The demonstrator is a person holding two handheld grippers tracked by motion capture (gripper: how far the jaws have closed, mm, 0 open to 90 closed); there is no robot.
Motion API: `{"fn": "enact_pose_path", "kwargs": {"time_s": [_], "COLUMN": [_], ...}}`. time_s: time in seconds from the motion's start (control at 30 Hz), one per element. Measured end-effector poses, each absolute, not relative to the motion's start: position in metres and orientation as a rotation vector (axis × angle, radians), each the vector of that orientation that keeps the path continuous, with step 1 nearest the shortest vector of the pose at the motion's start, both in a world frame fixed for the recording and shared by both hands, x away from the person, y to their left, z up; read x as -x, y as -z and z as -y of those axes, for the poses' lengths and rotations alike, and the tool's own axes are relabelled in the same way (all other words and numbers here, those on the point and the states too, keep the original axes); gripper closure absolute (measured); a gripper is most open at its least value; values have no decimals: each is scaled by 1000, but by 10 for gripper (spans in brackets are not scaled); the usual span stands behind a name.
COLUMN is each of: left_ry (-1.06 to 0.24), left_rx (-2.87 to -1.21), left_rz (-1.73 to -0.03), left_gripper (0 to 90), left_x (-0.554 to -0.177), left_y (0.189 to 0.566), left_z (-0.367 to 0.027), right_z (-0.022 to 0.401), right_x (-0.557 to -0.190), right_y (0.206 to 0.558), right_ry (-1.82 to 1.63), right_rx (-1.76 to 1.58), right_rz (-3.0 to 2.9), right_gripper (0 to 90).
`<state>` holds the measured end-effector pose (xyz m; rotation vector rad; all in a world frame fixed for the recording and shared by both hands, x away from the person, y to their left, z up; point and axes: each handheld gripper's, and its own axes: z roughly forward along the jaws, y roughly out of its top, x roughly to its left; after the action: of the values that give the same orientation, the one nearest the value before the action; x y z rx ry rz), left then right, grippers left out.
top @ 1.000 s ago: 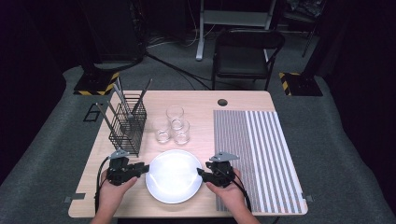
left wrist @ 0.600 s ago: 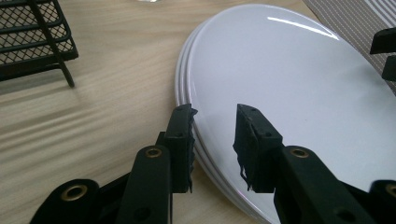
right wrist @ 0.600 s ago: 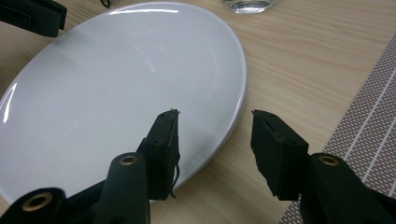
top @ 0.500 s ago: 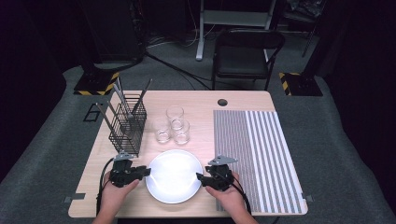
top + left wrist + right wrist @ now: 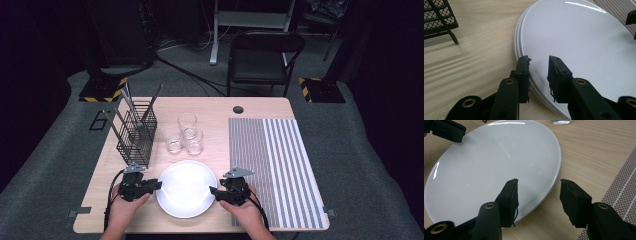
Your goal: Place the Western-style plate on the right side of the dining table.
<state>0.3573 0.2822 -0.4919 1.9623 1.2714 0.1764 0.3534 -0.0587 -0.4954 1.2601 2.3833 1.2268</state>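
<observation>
A stack of white plates (image 5: 186,187) lies near the table's front edge, its layered rims (image 5: 522,37) showing in the left gripper view. My left gripper (image 5: 156,185) sits at the stack's left side. Its jaws (image 5: 539,60) straddle the rim with a gap on both sides and have just been closing. At the right side is my right gripper (image 5: 213,191). Its jaws (image 5: 539,182) stand open and have just been opening, one over the plate (image 5: 499,157) and one over the bare wood. Neither gripper's pads press on the plates.
A black wire basket (image 5: 135,134) holding long utensils stands at the back left. Three clear glasses (image 5: 185,135) cluster behind the plates. A striped mat (image 5: 272,160) covers the table's right part. A black chair (image 5: 262,55) stands beyond the table.
Both hands have stayed at the plate's sides. From above, no clear shift of the grippers or the plates shows.
</observation>
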Motion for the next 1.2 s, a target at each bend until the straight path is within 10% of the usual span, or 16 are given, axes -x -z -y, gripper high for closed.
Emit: {"fn": "enact_pose_path", "kwargs": {"time_s": [1.2], "left_ry": [-176], "left_rx": [-1963], "left_rz": [-1279], "left_gripper": [734], "left_x": [-354], "left_y": [491], "left_z": [-282], "right_z": [55], "right_x": [-353], "right_y": [503], "right_ry": [-1216], "right_rx": [-1351], "right_rz": [-2425], "right_gripper": [489]}}
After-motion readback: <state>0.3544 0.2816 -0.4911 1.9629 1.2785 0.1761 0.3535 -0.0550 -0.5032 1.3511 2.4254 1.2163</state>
